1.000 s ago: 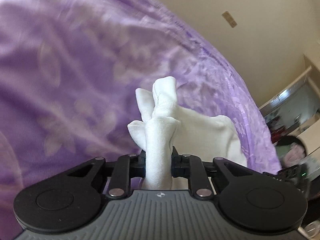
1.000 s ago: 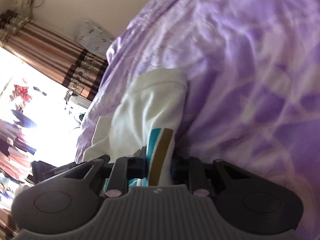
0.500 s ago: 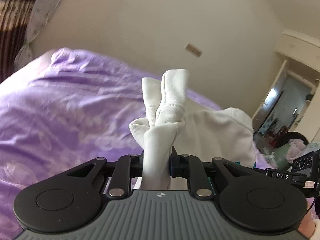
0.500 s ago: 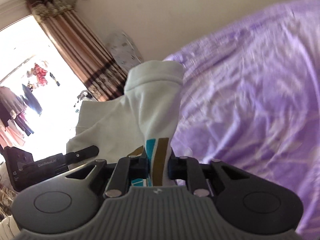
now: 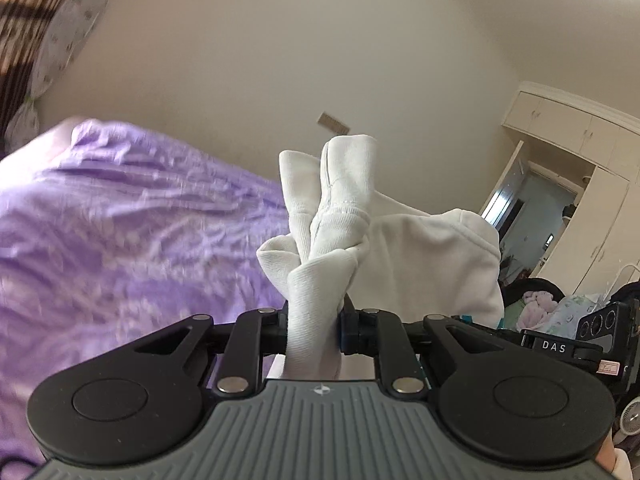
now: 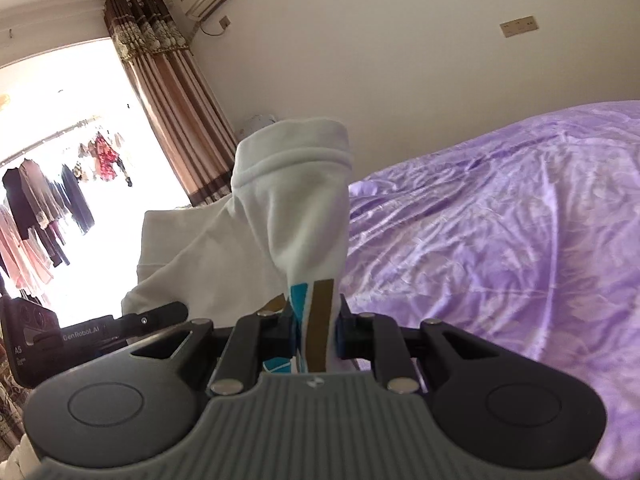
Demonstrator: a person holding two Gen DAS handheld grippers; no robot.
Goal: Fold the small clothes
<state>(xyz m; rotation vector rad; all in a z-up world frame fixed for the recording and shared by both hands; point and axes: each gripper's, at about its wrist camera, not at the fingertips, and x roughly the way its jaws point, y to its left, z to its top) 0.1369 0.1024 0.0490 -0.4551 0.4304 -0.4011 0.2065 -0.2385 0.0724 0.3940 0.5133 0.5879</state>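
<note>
White knit garment (image 5: 420, 252) is hanging bunched between both tools above the purple bedspread (image 5: 120, 240); its full shape is hiding in folds. Left gripper (image 5: 314, 330) is clamping a ribbed white fold. Right gripper (image 6: 314, 330) is pinching a teal-and-brown printed part, with the print running out of sight behind the jaws.

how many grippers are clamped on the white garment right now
2: the left gripper pinches a bunched plain edge of the white garment; the right gripper pinches the edge bearing teal and brown stripes.
</note>
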